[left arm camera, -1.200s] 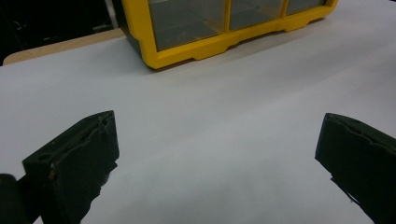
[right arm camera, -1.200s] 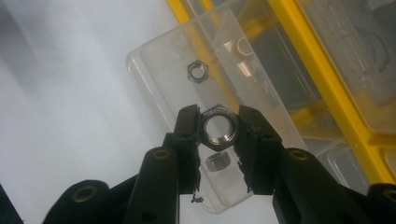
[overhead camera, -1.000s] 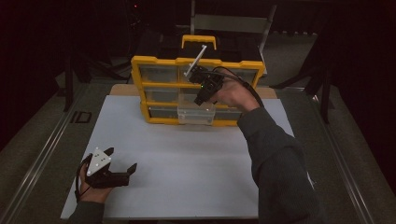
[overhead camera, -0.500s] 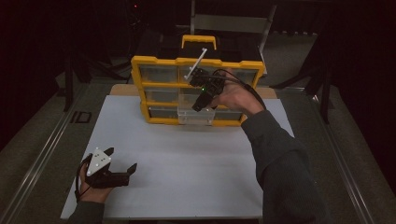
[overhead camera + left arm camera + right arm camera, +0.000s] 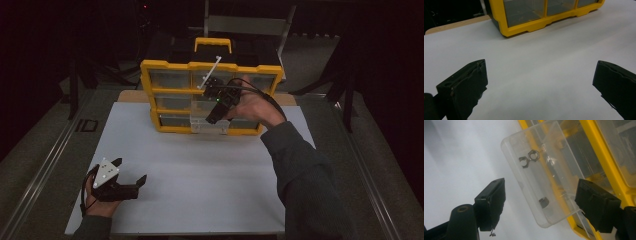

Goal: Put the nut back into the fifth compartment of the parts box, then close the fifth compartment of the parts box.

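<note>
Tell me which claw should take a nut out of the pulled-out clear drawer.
Right. The right claw hangs open above the clear drawer and its nuts; the left claw rests far off on the white mat.

nuts in pulled-out clear drawer (image 5: 541, 182): 3 (image 5: 533, 154) | yellow organizer (image 5: 172, 65): 1, drawers 3x3 = 9 | handheld grippers: 2 | white mat (image 5: 200, 175): 1

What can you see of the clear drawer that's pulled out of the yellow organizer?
The clear drawer is a see-through plastic tray with rounded corners, pulled partway out of the bottom row of the yellow organizer, its back end still in the slot. Inside lie two hex nuts side by side near one end and a third nut nearer the other. The right tool stands open around it, pads clear of it.
</note>
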The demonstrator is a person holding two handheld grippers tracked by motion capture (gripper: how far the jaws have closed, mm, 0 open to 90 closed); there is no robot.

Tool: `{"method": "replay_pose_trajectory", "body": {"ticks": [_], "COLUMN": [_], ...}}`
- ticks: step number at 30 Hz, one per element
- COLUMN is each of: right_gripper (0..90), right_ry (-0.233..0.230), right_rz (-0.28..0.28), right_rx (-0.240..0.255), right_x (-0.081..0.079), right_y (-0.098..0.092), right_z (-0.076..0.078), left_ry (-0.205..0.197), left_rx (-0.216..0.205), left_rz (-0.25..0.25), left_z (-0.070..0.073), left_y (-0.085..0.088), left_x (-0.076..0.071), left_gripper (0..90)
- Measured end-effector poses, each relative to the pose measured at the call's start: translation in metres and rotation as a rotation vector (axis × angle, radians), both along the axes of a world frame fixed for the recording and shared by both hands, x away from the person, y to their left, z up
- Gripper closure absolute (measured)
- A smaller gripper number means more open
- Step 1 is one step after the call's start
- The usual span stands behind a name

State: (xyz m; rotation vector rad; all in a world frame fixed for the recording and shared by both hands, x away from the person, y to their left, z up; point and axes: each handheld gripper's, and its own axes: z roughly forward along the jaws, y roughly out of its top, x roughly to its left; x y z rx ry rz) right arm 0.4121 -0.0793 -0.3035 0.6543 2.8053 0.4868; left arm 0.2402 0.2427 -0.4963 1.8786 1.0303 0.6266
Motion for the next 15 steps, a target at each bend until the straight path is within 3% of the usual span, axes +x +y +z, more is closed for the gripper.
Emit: {"method": "replay_pose_trajectory", "body": {"ticks": [15], "right_gripper": [24.9], "right_ry": [-0.005], "right_rz": [0.026], "right_rx": [0.018], "right_x": [-0.011], "right_y": [-0.005], "right_z": [-0.002], "left_ry": [0.001], "left_rx": [0.001], "left_rz": [0.002], "left_z": [0.000], "left_y": [0.000], "left_x": [0.000], "left_gripper": [0.0]}}
